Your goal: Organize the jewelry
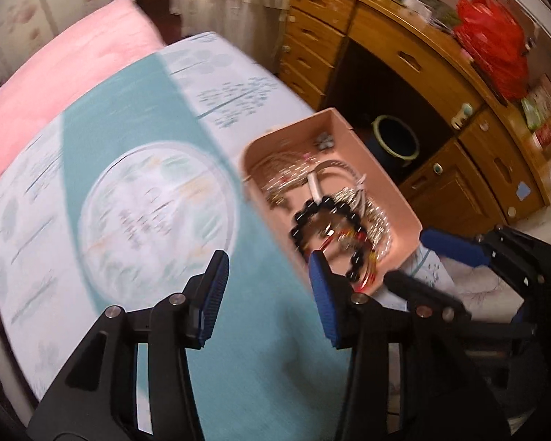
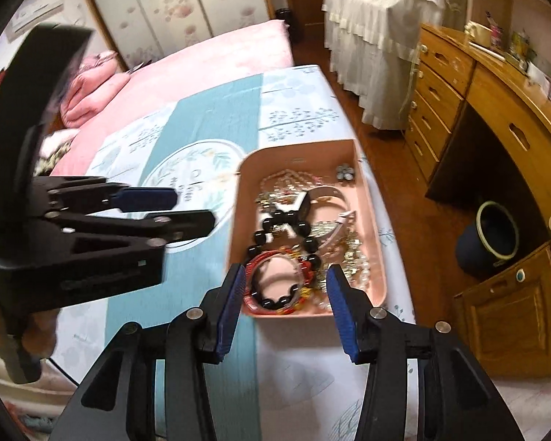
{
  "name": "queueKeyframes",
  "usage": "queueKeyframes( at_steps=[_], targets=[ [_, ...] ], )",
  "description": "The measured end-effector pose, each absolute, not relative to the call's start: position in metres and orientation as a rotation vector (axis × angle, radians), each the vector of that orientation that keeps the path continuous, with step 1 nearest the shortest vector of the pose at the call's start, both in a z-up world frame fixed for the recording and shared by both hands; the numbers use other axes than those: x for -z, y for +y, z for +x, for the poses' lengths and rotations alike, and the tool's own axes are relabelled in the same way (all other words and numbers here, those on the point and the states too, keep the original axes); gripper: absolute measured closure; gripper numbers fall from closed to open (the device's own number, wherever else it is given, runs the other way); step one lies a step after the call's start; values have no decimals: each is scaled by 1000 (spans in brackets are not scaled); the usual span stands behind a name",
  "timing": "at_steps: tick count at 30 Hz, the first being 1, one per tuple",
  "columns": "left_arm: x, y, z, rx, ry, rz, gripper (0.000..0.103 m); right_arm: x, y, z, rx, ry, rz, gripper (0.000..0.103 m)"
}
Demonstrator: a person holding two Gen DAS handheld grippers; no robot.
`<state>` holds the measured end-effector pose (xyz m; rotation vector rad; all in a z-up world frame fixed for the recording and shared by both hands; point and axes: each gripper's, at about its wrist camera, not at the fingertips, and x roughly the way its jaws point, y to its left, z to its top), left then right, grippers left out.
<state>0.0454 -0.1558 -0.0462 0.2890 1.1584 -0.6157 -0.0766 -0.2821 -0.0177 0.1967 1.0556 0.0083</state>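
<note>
A pink tray (image 2: 373, 220) sits on a teal and white cloth (image 2: 202, 132) on the bed. It holds tangled jewelry: a black bead bracelet (image 2: 275, 235), a red bracelet (image 2: 264, 257), and silver and pearl chains (image 2: 352, 253). The tray (image 1: 363, 154) and the black bracelet (image 1: 312, 213) also show in the left wrist view. My left gripper (image 1: 268, 275) is open and empty over the cloth, left of the tray; it shows in the right wrist view (image 2: 158, 209) too. My right gripper (image 2: 284, 286) is open and empty at the tray's near end.
A wooden desk with drawers (image 2: 459, 84) stands to the right, with a dark bin (image 2: 492, 235) beneath it. A pink blanket (image 2: 216, 58) covers the bed behind. A red bag (image 1: 492, 40) lies on the desk. The cloth's right edge drops to the floor.
</note>
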Motion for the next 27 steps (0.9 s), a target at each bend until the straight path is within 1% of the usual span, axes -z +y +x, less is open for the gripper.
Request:
queueKeyframes(
  at_steps=[4,5,6,7,8,13,18,23,27],
  targets=[
    [26,-118,31,520,1165,213,59,-3,-270,-72,-42,1076,194,56],
    [19,-107,27,489,1156,191,57,-8,-267,-69,-45,1074,185,54],
    [15,-100,24,469,1147,178,55,-14,-264,-67,-46,1071,175,48],
    [10,-93,21,446,1137,162,51,-20,-261,-64,-45,1067,168,44],
    [5,-85,19,420,1128,144,49,-25,-259,-62,-44,1061,164,39],
    [-14,-56,18,316,1084,100,49,-56,-242,-55,-60,1027,145,38],
    [-28,-31,18,167,1038,76,49,-76,-220,-52,-81,1012,102,32],
    [-25,-20,10,91,1046,67,49,-82,-203,-52,-85,1011,81,28],
    [-23,-20,3,75,1045,95,49,-79,-198,-51,-76,1036,96,28]
  ],
)
